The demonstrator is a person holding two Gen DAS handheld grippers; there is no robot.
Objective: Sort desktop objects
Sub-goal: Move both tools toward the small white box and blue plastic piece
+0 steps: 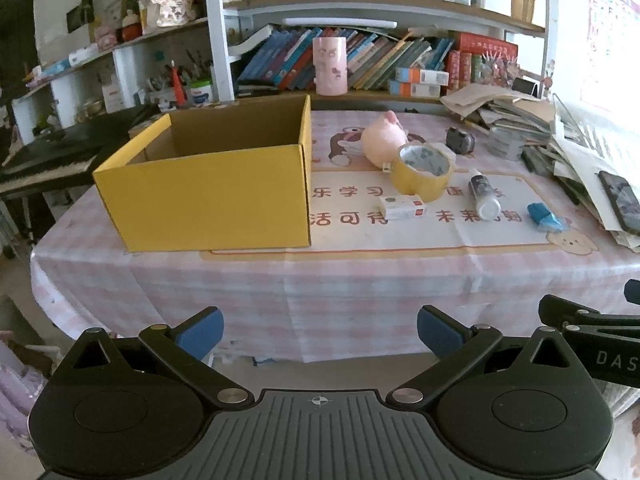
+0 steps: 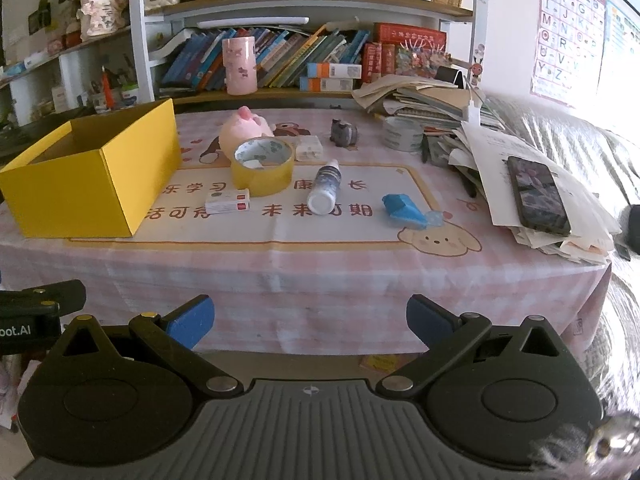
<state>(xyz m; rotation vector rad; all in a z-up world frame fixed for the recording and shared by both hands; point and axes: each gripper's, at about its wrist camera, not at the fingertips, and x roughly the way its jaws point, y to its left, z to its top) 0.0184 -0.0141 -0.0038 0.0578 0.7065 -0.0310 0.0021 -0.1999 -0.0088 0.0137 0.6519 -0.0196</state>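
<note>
An open yellow box [image 1: 208, 192] [image 2: 92, 184] stands on the left of the table. To its right lie a yellow tape roll [image 1: 424, 170] [image 2: 262, 164], a pink plush toy [image 1: 384, 136] [image 2: 244, 128], a small white box [image 1: 402, 207] [image 2: 228, 201], a white bottle [image 1: 484, 196] [image 2: 325, 190], a blue crumpled piece [image 1: 544, 218] [image 2: 404, 210] and a small grey figure [image 1: 460, 140] [image 2: 343, 132]. My left gripper [image 1: 320, 334] and right gripper [image 2: 310, 324] hang open in front of the table's near edge, holding nothing.
A heap of papers and books [image 2: 520, 168] with a black phone [image 2: 538, 196] [image 1: 620, 200] on top fills the table's right side, with a grey tape roll [image 2: 402, 134]. Bookshelves [image 1: 360, 60] stand behind; a black keyboard [image 1: 52, 152] sits left of the table.
</note>
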